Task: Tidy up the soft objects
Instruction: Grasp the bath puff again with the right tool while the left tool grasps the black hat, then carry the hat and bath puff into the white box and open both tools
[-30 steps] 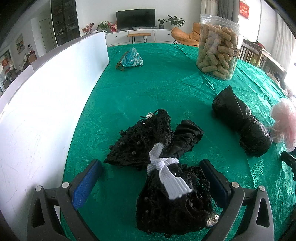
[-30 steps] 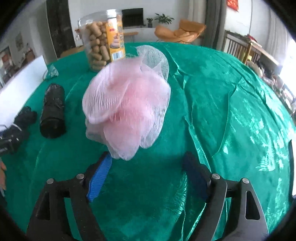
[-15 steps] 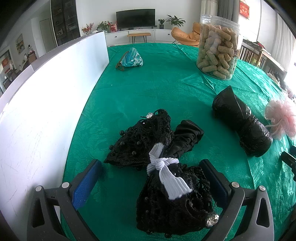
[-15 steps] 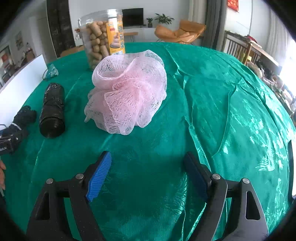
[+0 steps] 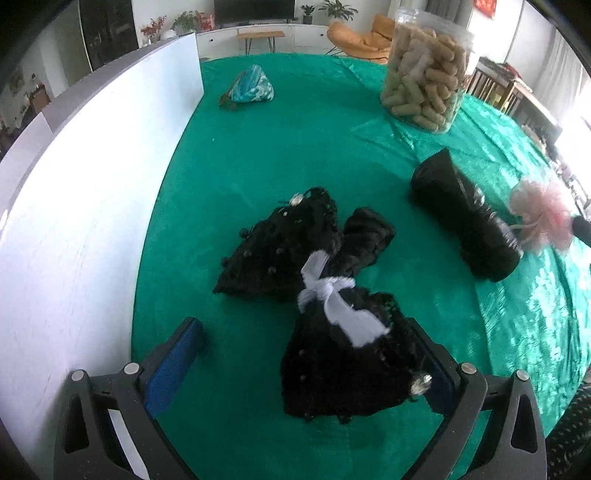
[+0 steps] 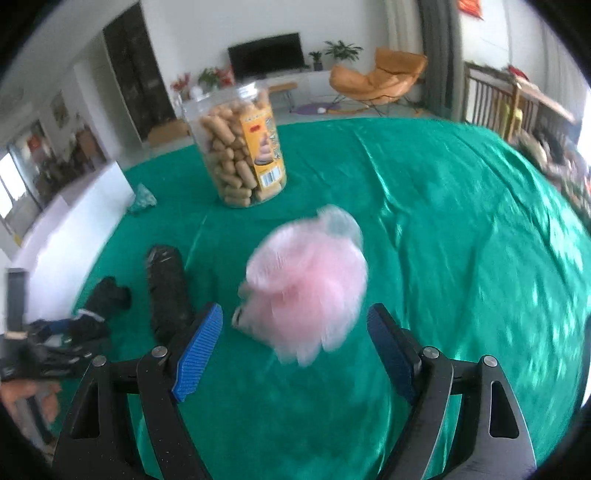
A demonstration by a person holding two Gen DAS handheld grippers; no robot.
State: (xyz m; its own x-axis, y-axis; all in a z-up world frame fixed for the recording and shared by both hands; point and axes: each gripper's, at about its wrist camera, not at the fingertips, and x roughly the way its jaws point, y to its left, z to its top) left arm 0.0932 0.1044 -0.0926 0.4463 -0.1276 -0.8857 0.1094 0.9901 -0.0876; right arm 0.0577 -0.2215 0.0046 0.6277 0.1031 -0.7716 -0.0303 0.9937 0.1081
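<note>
Pink mesh bath pouf (image 6: 306, 291) between my right fingers (image 6: 201, 345)
Both grippers gape, holding nothing; it's light, squashy: I'd pinch its gathered centre.

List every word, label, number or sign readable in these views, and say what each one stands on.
None can be read.
Yellow label on the clear plastic snack jar: red banner, print and a barcode, all too blurred.
Red hanging on the wall at top right: no characters legible.
Black lace bundle tied with white ribbon and pink mesh bath pouf: no text.

Pink mesh puff (image 6: 306, 284) motion-blurred, outline smeared.
</note>
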